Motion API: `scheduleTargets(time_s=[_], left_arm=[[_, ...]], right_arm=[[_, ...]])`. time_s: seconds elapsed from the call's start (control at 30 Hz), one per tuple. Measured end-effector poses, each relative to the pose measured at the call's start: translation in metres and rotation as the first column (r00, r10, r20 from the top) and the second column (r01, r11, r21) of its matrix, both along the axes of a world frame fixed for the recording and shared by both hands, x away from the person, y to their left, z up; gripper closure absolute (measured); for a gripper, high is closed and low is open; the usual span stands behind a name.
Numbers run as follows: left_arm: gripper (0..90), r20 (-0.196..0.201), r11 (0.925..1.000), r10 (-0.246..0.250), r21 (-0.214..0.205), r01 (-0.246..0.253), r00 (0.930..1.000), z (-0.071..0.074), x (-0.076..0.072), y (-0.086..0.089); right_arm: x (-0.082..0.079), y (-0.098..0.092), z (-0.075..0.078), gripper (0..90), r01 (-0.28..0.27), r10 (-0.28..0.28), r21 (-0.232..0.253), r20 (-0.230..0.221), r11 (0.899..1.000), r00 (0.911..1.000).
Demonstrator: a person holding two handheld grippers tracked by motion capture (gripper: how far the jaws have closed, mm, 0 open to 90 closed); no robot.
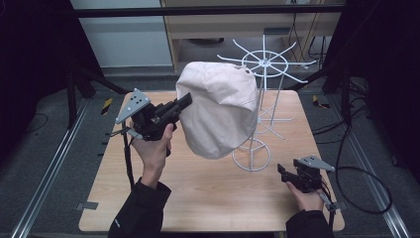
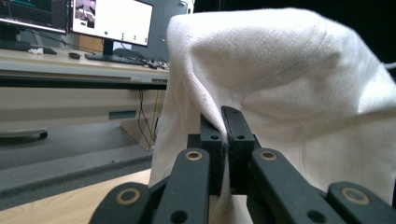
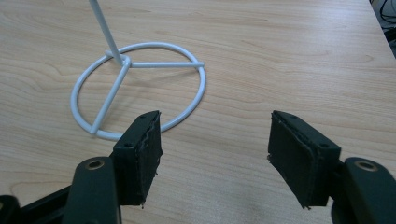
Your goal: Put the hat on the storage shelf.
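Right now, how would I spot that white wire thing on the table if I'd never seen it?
Look at the wooden table, toward its far right part. A thin white wire stand rises there from a ring base, topped by a wheel of spokes. It is the one bare wire frame, just behind the cream hat that the left gripper holds in the air.
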State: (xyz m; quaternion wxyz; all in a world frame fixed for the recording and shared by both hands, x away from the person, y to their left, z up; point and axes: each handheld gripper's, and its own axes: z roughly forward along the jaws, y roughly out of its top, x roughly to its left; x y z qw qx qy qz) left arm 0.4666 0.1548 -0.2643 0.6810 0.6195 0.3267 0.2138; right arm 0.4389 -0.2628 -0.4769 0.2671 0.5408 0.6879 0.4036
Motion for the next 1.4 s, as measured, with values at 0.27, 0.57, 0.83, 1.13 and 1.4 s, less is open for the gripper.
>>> scheduleTargets(time_s=[0.27, 0.57, 0.83, 1.13, 1.4], left_arm=[[87.3, -0.033, 0.9990, -0.012, 0.042, 0.013, 0.9994, -0.015, 0.004, -0.006], [86.8, -0.060, 0.9960, -0.025, 0.084, 0.030, 0.9979, -0.028, 0.007, -0.016], [86.7, -0.076, 0.9942, -0.028, 0.101, 0.036, 0.9967, -0.035, 0.010, -0.023], [79.0, -0.075, 0.9930, -0.018, 0.115, 0.027, 0.9970, -0.037, 0.009, -0.022], [60.0, -0.050, 0.9914, 0.008, 0.131, -0.001, 0.9987, -0.038, 0.003, -0.011]], right_arm=[[0.000, 0.000, 0.000, 34.8, 0.000, 0.000, -0.001, -0.002, 1.000, 1.0000], [0.000, 0.000, 0.000, 34.8, -0.002, 0.002, -0.002, -0.005, 1.000, 1.0000], [0.000, 0.000, 0.000, 34.8, -0.003, 0.003, -0.002, -0.005, 1.000, 1.0000], [0.000, 0.000, 0.000, 34.8, -0.004, 0.004, -0.003, -0.004, 1.000, 1.0000], [0.000, 0.001, -0.001, 34.7, -0.004, 0.003, -0.004, -0.006, 1.000, 1.0000]])
